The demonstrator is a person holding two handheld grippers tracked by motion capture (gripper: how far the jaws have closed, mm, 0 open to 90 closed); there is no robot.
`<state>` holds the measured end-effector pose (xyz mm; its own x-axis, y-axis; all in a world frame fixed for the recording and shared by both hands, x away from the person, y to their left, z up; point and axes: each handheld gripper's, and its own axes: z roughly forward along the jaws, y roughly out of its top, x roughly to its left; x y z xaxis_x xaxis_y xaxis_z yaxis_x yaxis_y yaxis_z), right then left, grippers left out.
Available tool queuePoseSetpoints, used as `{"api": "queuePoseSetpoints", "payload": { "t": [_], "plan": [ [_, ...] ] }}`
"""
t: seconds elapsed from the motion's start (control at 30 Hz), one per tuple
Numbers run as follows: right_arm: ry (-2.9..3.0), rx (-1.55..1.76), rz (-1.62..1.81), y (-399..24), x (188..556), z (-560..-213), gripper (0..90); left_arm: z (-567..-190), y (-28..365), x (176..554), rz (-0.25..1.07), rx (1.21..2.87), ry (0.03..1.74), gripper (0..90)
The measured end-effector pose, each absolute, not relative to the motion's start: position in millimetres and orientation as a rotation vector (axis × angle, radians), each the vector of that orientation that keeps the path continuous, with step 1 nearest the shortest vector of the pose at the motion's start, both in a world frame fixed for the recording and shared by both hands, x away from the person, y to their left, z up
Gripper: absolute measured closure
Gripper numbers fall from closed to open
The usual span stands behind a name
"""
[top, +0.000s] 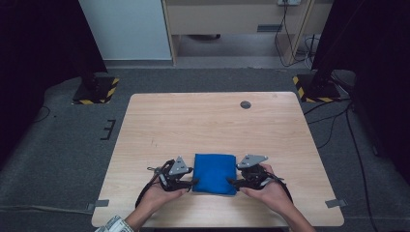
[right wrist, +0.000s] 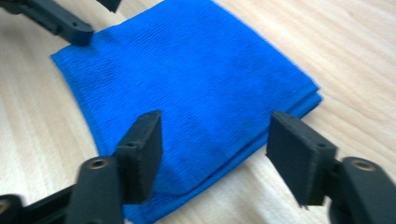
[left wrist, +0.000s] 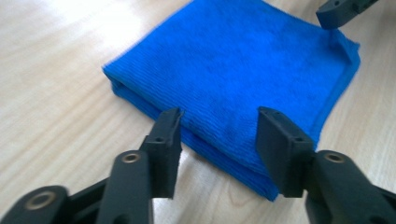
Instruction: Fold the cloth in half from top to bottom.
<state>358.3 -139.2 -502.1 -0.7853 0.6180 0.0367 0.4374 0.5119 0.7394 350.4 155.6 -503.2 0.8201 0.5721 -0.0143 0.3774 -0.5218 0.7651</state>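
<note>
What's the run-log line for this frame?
cloth: blue, folded, flat on table | left hand-held gripper: open, at cloth's left edge | right hand-held gripper: open, at right edge

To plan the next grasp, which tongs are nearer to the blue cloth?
Neither clearly: the left tongs stand open at the near left corner of the folded blue cloth, and the right tongs stand open at its near right corner.

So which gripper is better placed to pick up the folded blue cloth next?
Neither clearly. Left gripper and right gripper both sit open at the near corners of the blue cloth, on opposite sides; perhaps left, facing the layered edges.
</note>
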Motion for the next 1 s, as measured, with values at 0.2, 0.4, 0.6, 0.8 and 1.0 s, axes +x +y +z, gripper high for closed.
{"api": "queuePoseSetpoints", "payload": {
  "t": [0.2,0.4,0.6,0.8,1.0],
  "plan": [
    [2.439,0.953,1.172,-143,373,-496,16.7,-492,162,367,0.333,2.128,0.76,22.6],
    [2.329,1.056,1.244,-156,395,-482,9.5,-483,177,387,0.366,2.088,0.856,9.2],
    [2.274,1.13,1.251,-175,411,-476,8.3,-480,199,403,0.394,2.063,0.936,6.9],
    [2.24,1.204,1.211,-199,419,-482,8.6,-486,223,414,0.411,2.056,1.015,6.7],
    [2.205,1.268,1.178,-217,423,-491,8.6,-496,241,423,0.419,2.056,1.088,6.7]
  ]
}}
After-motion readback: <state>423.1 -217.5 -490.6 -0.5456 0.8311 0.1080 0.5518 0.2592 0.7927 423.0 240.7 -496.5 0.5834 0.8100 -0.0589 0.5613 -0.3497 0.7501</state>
